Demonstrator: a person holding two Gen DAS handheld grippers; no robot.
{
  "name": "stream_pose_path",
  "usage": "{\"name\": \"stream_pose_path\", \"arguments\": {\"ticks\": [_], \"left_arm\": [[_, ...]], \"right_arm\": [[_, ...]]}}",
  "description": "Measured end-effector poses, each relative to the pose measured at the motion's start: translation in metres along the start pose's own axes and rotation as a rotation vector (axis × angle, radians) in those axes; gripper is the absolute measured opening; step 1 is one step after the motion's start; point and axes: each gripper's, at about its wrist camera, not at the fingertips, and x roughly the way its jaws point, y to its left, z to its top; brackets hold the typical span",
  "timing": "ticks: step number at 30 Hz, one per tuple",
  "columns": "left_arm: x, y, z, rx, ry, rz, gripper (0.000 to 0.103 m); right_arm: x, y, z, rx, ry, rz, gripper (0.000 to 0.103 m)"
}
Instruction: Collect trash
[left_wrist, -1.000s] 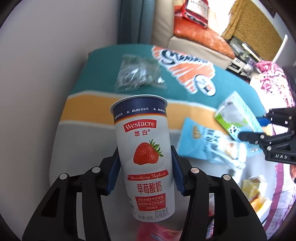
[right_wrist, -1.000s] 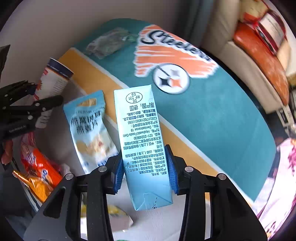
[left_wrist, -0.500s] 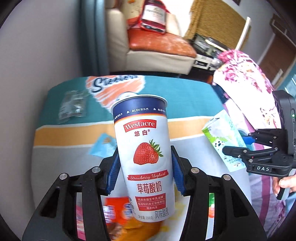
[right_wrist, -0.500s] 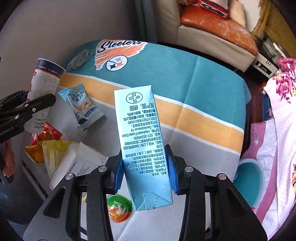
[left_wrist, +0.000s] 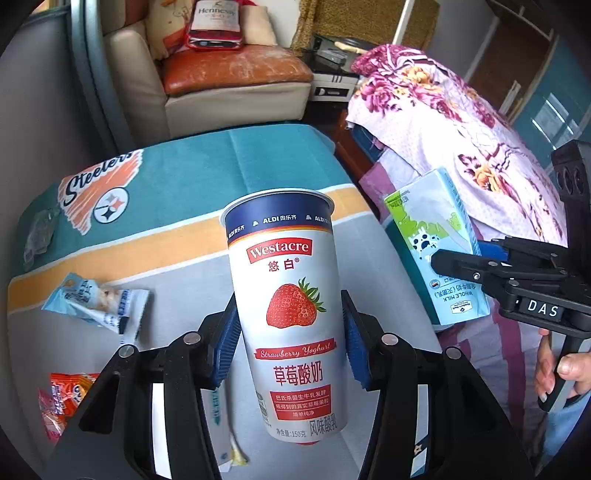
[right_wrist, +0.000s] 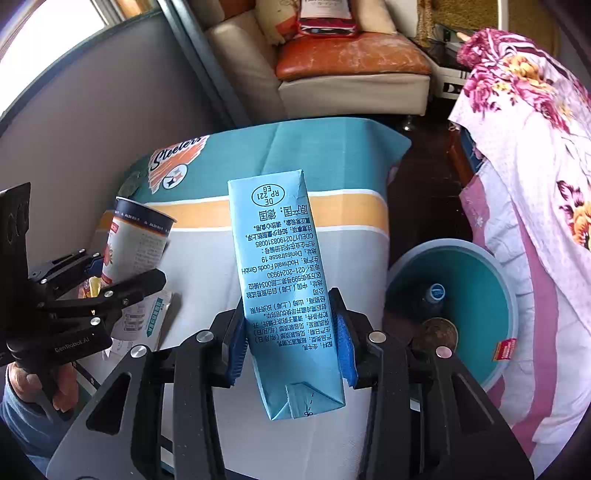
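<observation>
Striped counter below; bin on floor at its right edge. Right tool clamps carton, nearer bin; left tool clamps yogurt cup.

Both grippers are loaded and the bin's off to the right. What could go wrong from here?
1. The yogurt cup is pinched low by the left gripper; it stands tall above the pads and may tip out.
2. The bin sits beside the table edge, against the floral cloth; a short drop of the milk carton could miss it.
3. The right gripper is close by; the two could collide over the bin.
</observation>
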Motion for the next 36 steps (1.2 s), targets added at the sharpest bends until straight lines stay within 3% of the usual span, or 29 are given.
{"name": "stream_pose_path", "arguments": {"ticks": [9, 17, 26, 36], "left_arm": [[0.039, -0.085, 0.012, 0.086, 0.045, -0.056, 0.052], [0.072, -0.144, 0.023, 0.154, 0.086, -0.091, 0.052], [0.106, -0.177, 0.03, 0.191, 0.131, -0.118, 0.052], [0.13, -0.18, 0.033, 0.195, 0.167, -0.12, 0.054]], "right_arm": [[-0.043, -0.084, -0.028, 0.157, -0.101, -0.066, 0.038], [-0.054, -0.141, -0.045, 0.256, -0.116, -0.103, 0.038], [-0.042, -0.167, -0.049, 0.302, -0.101, -0.12, 0.038], [-0.029, -0.177, -0.049, 0.329, -0.08, -0.137, 0.038]]}}
